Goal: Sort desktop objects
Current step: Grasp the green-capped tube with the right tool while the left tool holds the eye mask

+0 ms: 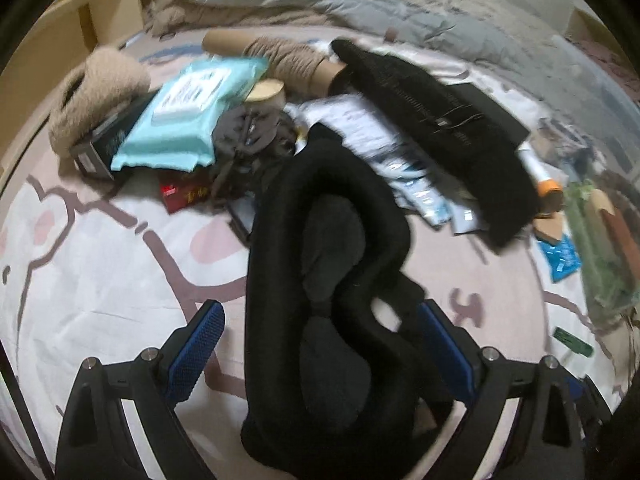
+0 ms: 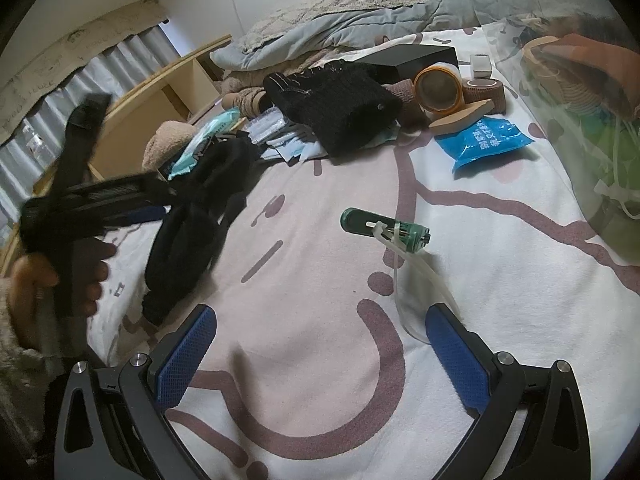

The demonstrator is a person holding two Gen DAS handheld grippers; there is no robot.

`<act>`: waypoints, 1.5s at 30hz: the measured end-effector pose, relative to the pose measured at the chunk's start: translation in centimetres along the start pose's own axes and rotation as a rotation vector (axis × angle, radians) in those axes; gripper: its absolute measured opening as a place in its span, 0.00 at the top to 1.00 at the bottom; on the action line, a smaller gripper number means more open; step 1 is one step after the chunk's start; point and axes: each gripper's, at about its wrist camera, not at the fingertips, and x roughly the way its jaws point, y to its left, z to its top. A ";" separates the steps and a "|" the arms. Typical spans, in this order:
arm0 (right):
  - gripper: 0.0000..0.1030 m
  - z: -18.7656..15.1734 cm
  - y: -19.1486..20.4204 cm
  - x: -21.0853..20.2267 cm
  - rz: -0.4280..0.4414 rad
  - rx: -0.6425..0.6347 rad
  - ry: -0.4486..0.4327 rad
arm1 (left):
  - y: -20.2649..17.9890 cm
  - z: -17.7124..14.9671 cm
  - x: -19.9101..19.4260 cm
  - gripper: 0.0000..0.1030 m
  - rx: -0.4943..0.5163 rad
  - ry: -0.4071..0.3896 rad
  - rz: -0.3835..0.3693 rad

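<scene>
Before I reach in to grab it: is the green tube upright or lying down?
Lying down: the green tube rests lengthwise on the bedsheet.

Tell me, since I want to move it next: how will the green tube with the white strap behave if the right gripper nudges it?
The green tube looks cylindrical and lies on its side, so it would probably roll. Its white strap trails loosely, likely floppy and apt to drag. The soft bedsheet may damp rolling.

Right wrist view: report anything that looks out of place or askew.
The green cylinder lies on its side alone on the sheet, apart from the heap, a white tube trailing off it. Behind, the black knit item is slumped over the packets.
</scene>
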 end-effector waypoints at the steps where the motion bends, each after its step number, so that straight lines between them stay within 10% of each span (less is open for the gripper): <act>1: 0.00 0.1 0.0 -0.1 0.006 0.005 0.000 | 0.2 0.0 0.4 0.06 -0.006 0.008 0.008; 11: 0.00 2.1 1.0 -3.7 -0.003 0.001 -0.065 | 1.7 -0.5 1.6 0.06 -0.048 0.039 0.014; 18: 0.02 2.9 -0.2 -3.2 -0.194 0.033 -0.068 | 1.8 -1.6 1.7 0.06 -0.051 0.026 0.038; 29: 0.49 3.1 -0.1 0.3 -0.232 -0.050 0.033 | 2.2 -1.9 2.5 0.03 -0.070 0.049 0.034; 45: 0.78 2.9 0.0 0.7 -0.205 -0.020 0.033 | 2.7 -2.4 1.8 0.04 -0.078 0.028 0.015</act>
